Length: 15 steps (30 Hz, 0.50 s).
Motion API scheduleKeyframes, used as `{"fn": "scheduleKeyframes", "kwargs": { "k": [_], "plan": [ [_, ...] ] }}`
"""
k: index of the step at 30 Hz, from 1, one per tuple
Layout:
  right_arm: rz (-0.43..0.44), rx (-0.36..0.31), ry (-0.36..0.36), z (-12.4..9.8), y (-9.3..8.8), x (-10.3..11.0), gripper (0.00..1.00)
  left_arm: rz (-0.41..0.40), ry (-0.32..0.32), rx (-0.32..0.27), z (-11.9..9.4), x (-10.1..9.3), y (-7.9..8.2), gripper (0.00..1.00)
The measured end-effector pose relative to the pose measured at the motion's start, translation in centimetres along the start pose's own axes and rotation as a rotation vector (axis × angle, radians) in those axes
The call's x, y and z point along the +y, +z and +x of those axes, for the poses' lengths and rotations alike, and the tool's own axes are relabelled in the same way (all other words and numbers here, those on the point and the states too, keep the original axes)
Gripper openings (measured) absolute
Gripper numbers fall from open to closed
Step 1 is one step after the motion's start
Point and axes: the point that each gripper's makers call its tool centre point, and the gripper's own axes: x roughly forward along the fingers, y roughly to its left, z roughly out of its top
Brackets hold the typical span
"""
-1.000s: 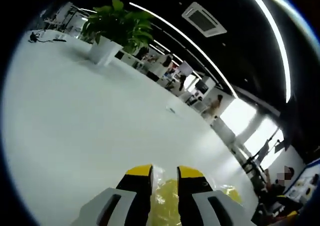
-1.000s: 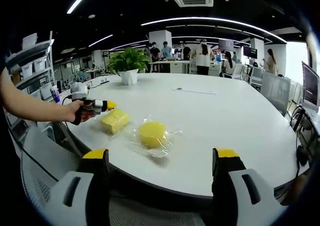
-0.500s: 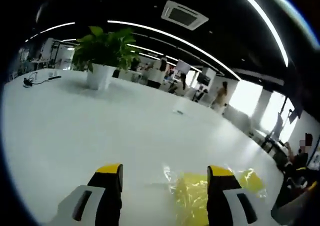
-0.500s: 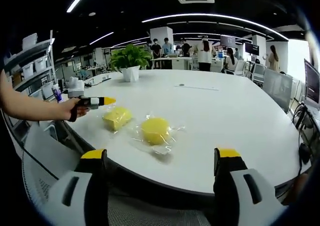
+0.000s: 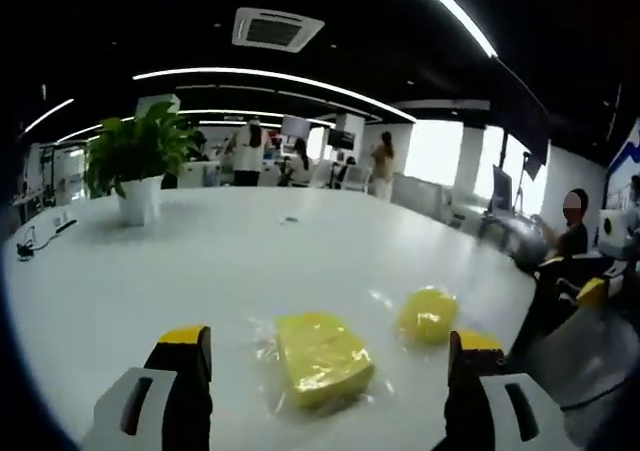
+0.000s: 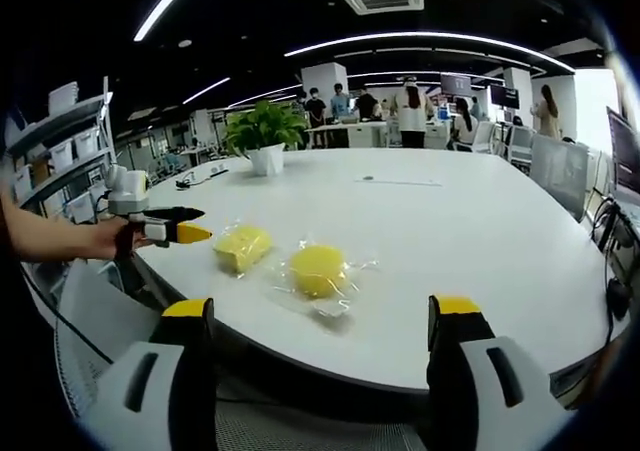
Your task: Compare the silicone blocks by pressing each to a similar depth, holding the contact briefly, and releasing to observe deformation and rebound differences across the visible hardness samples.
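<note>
Two yellow silicone blocks in clear plastic wrap lie on the white table (image 6: pixel 470 231). The square block (image 5: pixel 320 355) (image 6: pixel 243 245) sits in front of my left gripper (image 5: pixel 327 339), whose jaws stand wide open and off it. The round block (image 5: pixel 428 314) (image 6: pixel 318 269) lies beside it, apart. In the right gripper view the left gripper (image 6: pixel 170 229) is held by a hand just left of the square block, not touching it. My right gripper (image 6: pixel 327 311) is open at the table's near edge, back from both blocks.
A potted plant (image 5: pixel 137 161) (image 6: pixel 266 133) stands at the far side of the table. Cables (image 6: pixel 200 175) lie near it. Several people stand at desks behind. Shelves with boxes (image 6: pixel 60 141) are at the left, and chairs ring the table.
The left gripper has opened from a narrow gap around the square block, let it go and drawn back to the left. The right gripper has stayed open and nearly still.
</note>
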Motion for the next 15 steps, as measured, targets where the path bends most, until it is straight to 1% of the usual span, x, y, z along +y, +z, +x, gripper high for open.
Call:
{"fn": "scheduleKeyframes", "kwargs": {
  "k": [2,3,5,6,7,9,10,11,13,15],
  "plan": [
    [-0.003,0.0,0.003,0.0,0.0,0.1,0.81,-0.007,-0.02,-0.001,-0.6,-0.5,0.1,1.0],
    [-0.007,0.0,0.004,0.0,0.0,0.1,0.81,-0.001,-0.028,0.0,-0.9,-0.7,0.2,1.0],
    [-0.026,0.006,0.002,0.0,-0.2,0.2,0.81,0.036,-0.032,0.002,-1.8,-1.3,0.2,1.0],
    [-0.033,0.005,0.001,0.0,-0.2,0.2,0.81,0.037,-0.036,0.001,-2.2,-1.6,0.3,1.0],
    [-0.043,0.003,0.0,0.0,-0.2,0.2,0.81,0.037,-0.041,0.0,-2.5,-1.8,0.3,1.0],
    [-0.048,0.002,-0.001,0.0,-0.2,0.2,0.81,0.011,-0.047,-0.013,-3.3,-2.5,0.2,1.0],
    [-0.049,0.0,-0.001,-0.1,-0.1,0.1,0.81,0.003,-0.058,-0.01,-3.7,-2.9,-0.1,1.0],
    [-0.049,-0.001,-0.001,-0.1,-0.1,0.1,0.81,0.005,-0.06,-0.008,-3.8,-3.0,-0.2,1.0],
    [-0.05,-0.012,-0.008,-0.1,0.0,0.1,0.79,0.038,-0.05,0.005,-4.3,-3.0,-0.4,1.0],
    [-0.073,-0.016,-0.017,-0.2,0.0,0.1,0.78,0.042,-0.054,-0.002,-5.0,-3.3,-0.5,1.0]
  ]
}}
